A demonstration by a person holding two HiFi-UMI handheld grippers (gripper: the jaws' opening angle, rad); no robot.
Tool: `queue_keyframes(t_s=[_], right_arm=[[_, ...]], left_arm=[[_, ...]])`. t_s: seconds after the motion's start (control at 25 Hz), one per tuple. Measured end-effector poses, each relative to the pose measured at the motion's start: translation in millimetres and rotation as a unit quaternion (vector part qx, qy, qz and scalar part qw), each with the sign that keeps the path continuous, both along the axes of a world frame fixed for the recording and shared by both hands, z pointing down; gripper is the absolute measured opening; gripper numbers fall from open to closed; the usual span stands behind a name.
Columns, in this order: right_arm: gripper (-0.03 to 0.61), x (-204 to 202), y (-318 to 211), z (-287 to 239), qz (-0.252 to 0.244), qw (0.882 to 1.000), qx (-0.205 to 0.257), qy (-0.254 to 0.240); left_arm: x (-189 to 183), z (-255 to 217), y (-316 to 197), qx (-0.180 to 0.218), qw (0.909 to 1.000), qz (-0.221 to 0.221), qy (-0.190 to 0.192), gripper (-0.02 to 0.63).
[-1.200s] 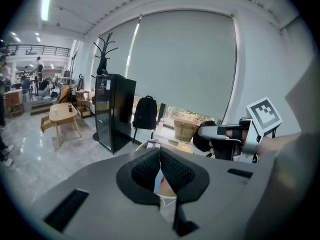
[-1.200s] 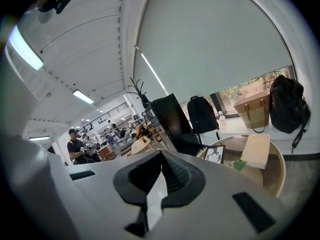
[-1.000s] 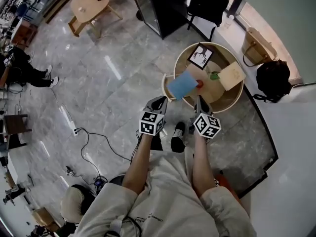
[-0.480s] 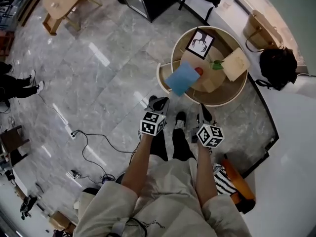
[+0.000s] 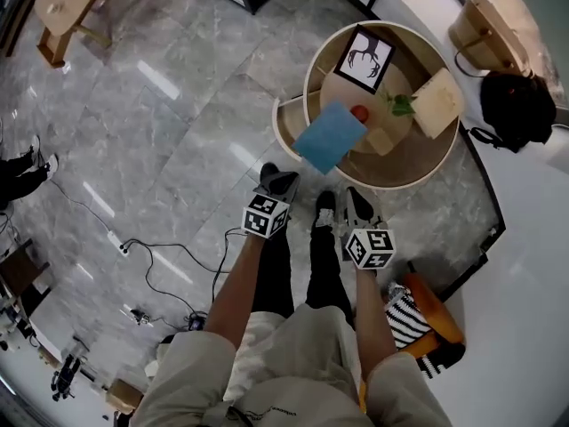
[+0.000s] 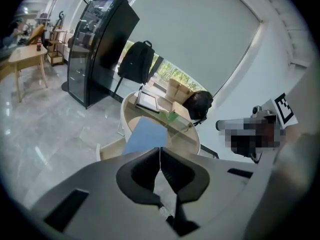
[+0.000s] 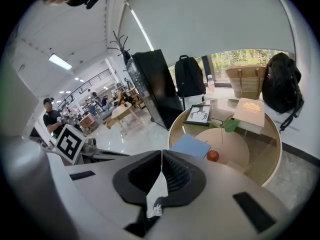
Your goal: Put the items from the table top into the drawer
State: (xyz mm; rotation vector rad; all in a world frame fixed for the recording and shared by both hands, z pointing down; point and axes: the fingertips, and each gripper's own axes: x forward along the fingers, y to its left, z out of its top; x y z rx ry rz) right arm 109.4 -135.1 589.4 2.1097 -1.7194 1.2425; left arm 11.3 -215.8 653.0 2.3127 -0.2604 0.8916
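Drawer (image 5: 286, 124), pulled out, and round glass tabletop (image 5: 413, 158) stand near the left hand-held gripper (image 5: 277, 181) and right hand-held gripper (image 5: 356, 201), both empty with jaws together above grey marble floor (image 5: 178, 132). Blue book (image 5: 331, 137), red apple (image 5: 359, 112), tan book (image 5: 438, 103) and framed picture (image 5: 364, 58) lie on the glass; a black backpack (image 5: 516, 105) sits beyond.

The left claw (image 5: 274, 180) and right claw (image 5: 356, 199) hang near the round table (image 5: 308, 78).

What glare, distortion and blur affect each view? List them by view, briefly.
Head view: the fisheye lens bends straight lines towards the edges, and glare streaks the marble floor. Left gripper view: black vignette all round, with a mosaic patch at right. Right gripper view: same vignette, and the window and ceiling strip light are very bright.
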Motion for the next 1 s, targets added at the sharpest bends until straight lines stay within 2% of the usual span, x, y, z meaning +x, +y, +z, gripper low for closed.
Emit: queue_keyframes(t_s=[0.12,0.24,0.36,0.52,0.56,0.64,0.72,0.8,1.0], right_arm=[[0.035,-8,-12,34,-0.04,0.999,-0.014,0.008],[0.035,-8,-25,62,-0.06,0.998,-0.013,0.007],[0.035,-5,-33,87,-0.067,0.998,-0.01,0.01],[0.035,-6,-36,112,-0.058,0.998,-0.009,0.006],[0.035,-4,-34,117,-0.048,0.999,-0.009,0.001],[0.035,-2,-30,127,-0.029,1.0,-0.009,-0.005],[0.035,-3,-27,138,-0.021,1.0,-0.012,-0.005],[0.035,-8,-23,150,-0.029,0.999,-0.02,0.003],[0.035,-28,-12,157,-0.077,0.995,-0.044,0.049]], left_arm=[[-2,43,-8,-0.017,0.9997,0.011,-0.013,0.021],[0,73,-25,-0.015,0.9998,0.008,-0.014,0.023],[5,101,-43,-0.017,0.9997,0.001,-0.016,0.023],[6,134,-61,-0.059,0.9975,-0.038,-0.007,0.025],[10,141,-62,-0.07,0.9968,-0.04,-0.002,0.036],[20,152,-59,-0.095,0.9948,-0.033,0.012,0.142],[31,160,-55,-0.114,0.993,-0.023,0.025,0.184],[40,168,-52,-0.124,0.9916,-0.015,0.035,0.212],[55,190,-42,-0.165,0.9851,-0.009,0.048,0.225]])
